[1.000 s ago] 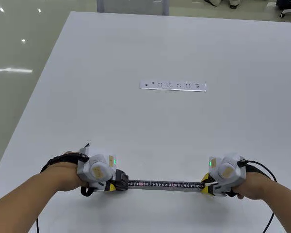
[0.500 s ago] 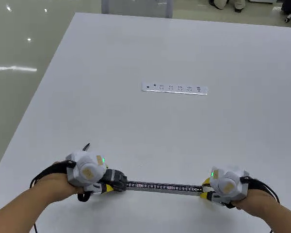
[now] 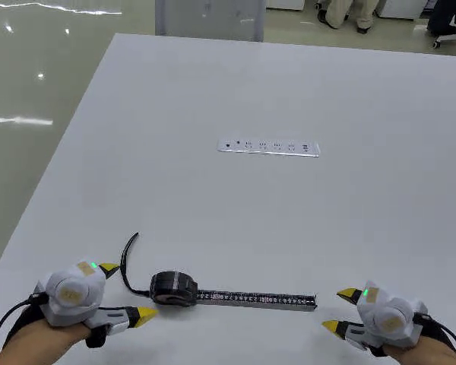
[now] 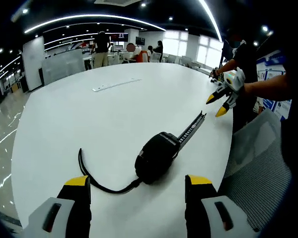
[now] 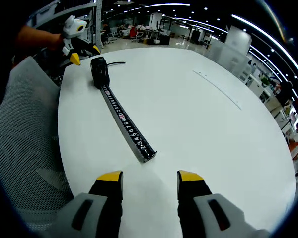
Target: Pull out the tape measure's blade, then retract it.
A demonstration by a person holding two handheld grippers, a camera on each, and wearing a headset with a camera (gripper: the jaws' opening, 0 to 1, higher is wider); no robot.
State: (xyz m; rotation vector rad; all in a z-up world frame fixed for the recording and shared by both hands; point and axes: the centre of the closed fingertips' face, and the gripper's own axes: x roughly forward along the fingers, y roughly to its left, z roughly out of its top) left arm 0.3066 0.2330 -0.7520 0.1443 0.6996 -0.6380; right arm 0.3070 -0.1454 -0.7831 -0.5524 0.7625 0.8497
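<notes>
A black tape measure case (image 3: 173,288) lies on the white table (image 3: 289,213) with its blade (image 3: 255,299) pulled out to the right and its wrist strap (image 3: 129,262) curling left. My left gripper (image 3: 127,290) stands open just left of the case, touching nothing. In the left gripper view the case (image 4: 156,156) sits between and beyond the yellow-tipped jaws, with the blade (image 4: 191,130) running away. My right gripper (image 3: 341,309) is open, a short gap right of the blade's hook end. In the right gripper view the blade (image 5: 125,124) ends ahead of the jaws, and the case (image 5: 99,71) lies far off.
A white power strip (image 3: 267,147) lies flat across the middle of the table. The table's near edge runs close below both grippers. A mesh chair back (image 5: 20,134) stands by that edge. People stand beyond the far end of the table.
Both grippers have let go and opened. The left drew back left from the case, the right drew back right from the blade tip. The tape measure now rests free on the table, blade extended.
</notes>
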